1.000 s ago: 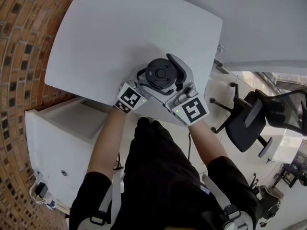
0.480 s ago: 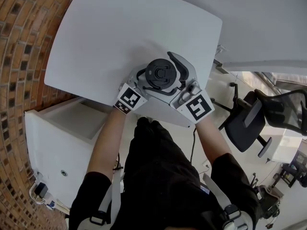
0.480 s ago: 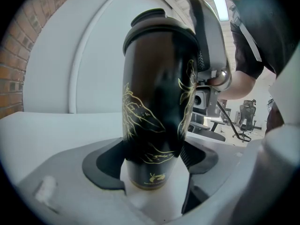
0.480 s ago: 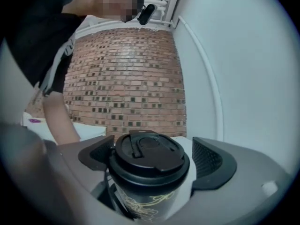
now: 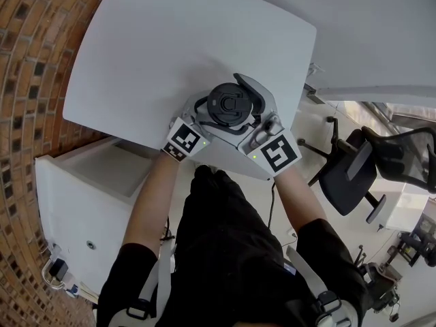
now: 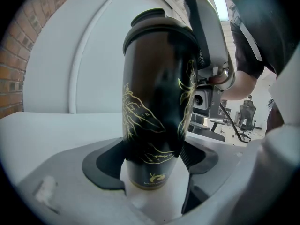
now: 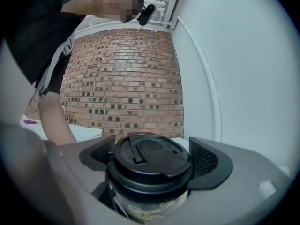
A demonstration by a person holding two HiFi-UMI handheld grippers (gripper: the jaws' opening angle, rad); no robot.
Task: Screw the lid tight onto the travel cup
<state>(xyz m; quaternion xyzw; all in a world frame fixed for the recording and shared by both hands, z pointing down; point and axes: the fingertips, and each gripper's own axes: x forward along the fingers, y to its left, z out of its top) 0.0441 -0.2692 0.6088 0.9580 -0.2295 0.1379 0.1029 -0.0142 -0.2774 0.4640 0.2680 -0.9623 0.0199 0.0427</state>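
Note:
A black travel cup (image 6: 157, 102) with gold line drawings stands upright on the white table (image 5: 157, 39), near its front edge. My left gripper (image 6: 152, 165) is shut on the cup's lower body, one dark pad on each side. A black lid (image 7: 149, 156) with a flip tab sits on the cup's mouth. My right gripper (image 7: 151, 172) is shut on the lid, with mesh pads (image 7: 206, 159) against its rim. From above, the lid (image 5: 230, 105) shows between both grippers, and the cup body is hidden under it.
A white cabinet (image 5: 88, 196) stands below the table's left front. A brick surface (image 5: 27, 80) runs along the left. Black office chairs (image 5: 361, 169) stand to the right. The person's arms and dark clothing fill the lower middle of the head view.
My right gripper has swung slightly around the lid, its marker cube moving out to the right and partly back. The left gripper and cup have stayed put.

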